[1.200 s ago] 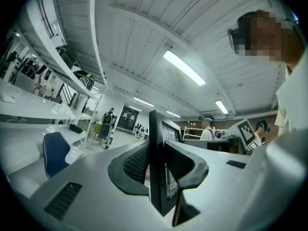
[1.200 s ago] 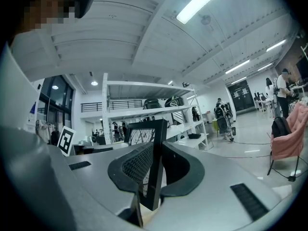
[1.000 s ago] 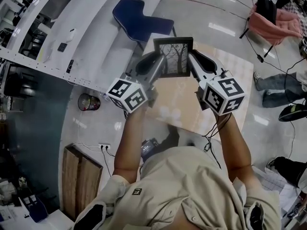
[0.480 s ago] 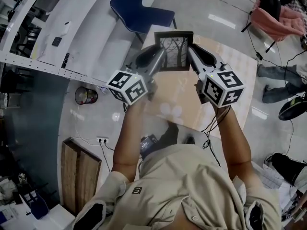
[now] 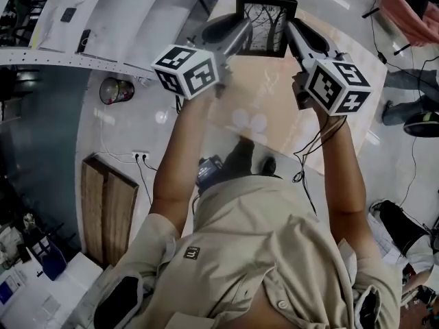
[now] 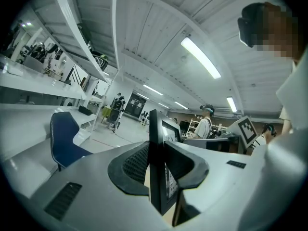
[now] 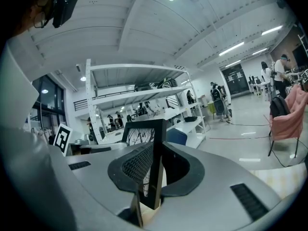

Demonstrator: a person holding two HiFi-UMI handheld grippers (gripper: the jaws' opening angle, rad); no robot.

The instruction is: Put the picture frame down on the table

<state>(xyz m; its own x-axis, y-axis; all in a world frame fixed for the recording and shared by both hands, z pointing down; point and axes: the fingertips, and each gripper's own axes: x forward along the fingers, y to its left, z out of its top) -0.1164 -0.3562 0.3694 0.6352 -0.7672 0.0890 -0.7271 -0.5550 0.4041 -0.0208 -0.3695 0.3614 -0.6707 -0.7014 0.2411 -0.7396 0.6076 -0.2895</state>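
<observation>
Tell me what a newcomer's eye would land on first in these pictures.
A black picture frame with a bare-tree print, at the top of the head view, clamped by its side edges between the left gripper and the right gripper. Next, the bold square-marker cubes on both grippers, over a pale wooden table.

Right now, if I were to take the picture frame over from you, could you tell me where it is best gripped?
By its two side borders, coming in from the left and the right. The picture frame is thin and flat and held upright over the table, so jaws close across its thickness, as the left hand-held gripper and right hand-held gripper do now.
</observation>
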